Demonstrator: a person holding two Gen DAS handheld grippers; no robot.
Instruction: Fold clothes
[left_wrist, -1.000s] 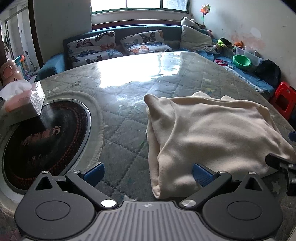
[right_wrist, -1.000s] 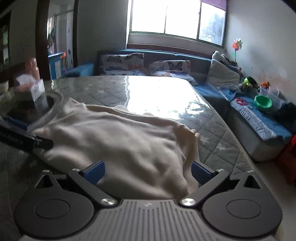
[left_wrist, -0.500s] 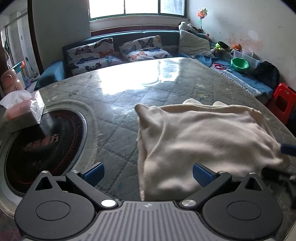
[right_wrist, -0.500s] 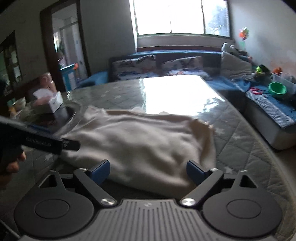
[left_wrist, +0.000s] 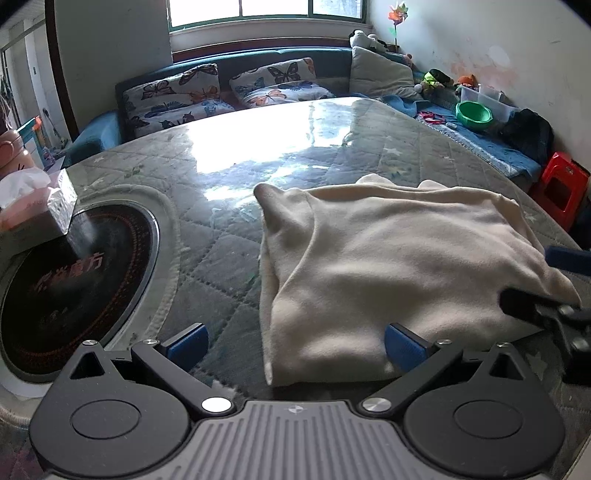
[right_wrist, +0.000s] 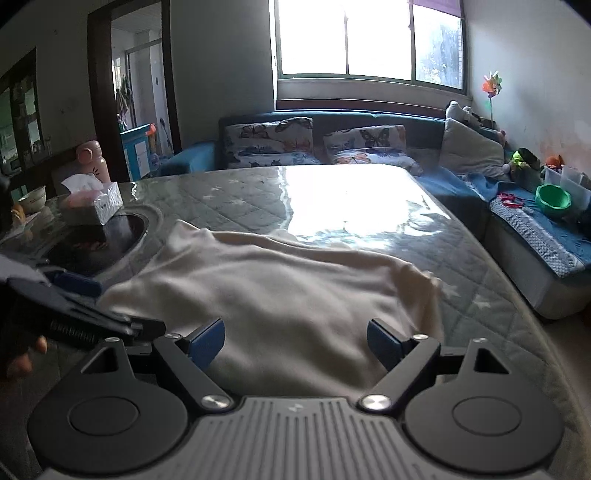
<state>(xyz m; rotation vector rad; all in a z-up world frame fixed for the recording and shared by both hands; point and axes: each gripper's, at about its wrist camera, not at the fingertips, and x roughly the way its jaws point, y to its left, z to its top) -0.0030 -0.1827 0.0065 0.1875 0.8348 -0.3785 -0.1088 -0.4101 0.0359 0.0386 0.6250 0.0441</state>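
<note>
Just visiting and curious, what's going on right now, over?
Left gripper open, right gripper open, both empty. Cream garment folded on table. Tissue box off left, path clear.

home living room, sofa (right_wrist: 332, 125) with butterfly cushions (right_wrist: 271, 142), tissue box (right_wrist: 94, 201)

The left hand-held gripper (left_wrist: 293, 341) hangs with jaws spread over the folded cream garment (left_wrist: 391, 273) on the quilted table (left_wrist: 221, 236).
</note>
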